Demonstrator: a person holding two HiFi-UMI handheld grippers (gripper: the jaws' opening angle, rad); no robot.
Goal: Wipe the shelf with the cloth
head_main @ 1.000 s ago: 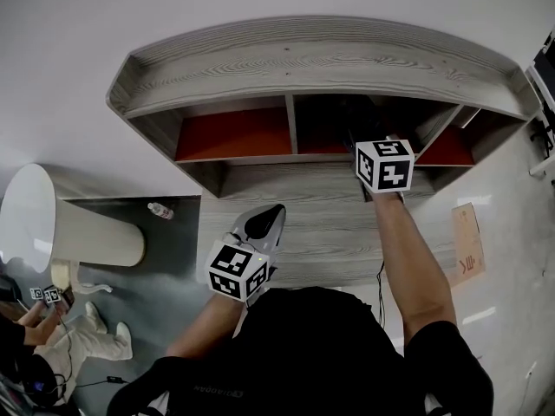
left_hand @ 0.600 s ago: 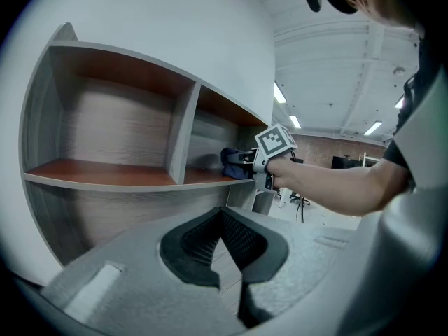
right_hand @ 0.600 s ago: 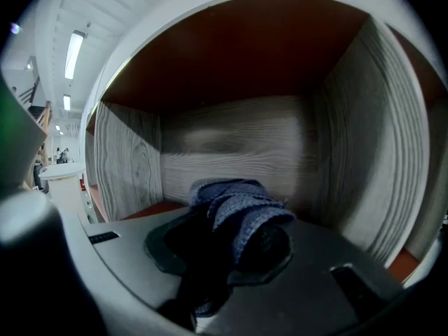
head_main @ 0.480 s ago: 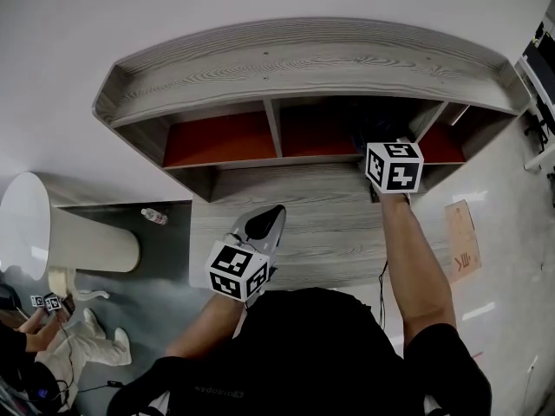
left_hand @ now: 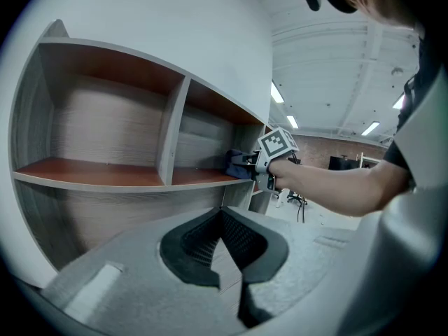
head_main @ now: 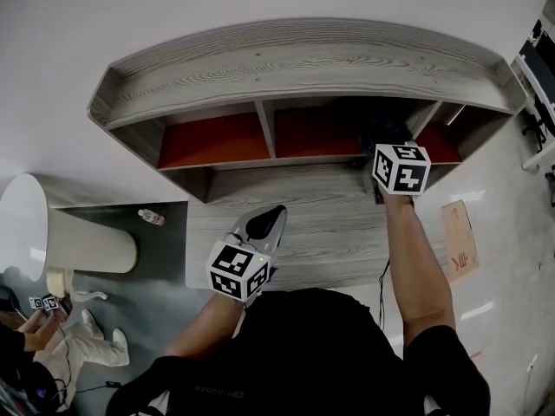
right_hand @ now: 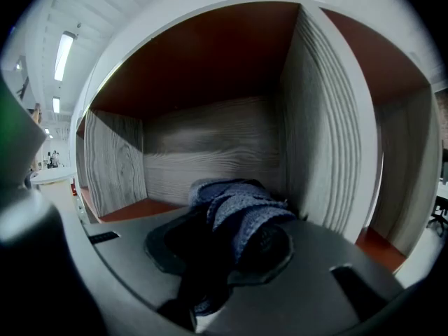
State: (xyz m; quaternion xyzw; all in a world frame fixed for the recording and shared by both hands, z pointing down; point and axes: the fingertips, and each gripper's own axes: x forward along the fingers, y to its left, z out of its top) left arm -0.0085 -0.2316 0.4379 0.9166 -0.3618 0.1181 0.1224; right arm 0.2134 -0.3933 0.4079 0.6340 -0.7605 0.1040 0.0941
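Upper right of head view, shelf's middle compartment | right gripper jaws clamped on bunched blue cloth, beside the divider | left gripper jaws closed, empty, lower centre | wiping looks underway imo, other compartments likely left

The cloth lies in the middle compartment, beside its right divider
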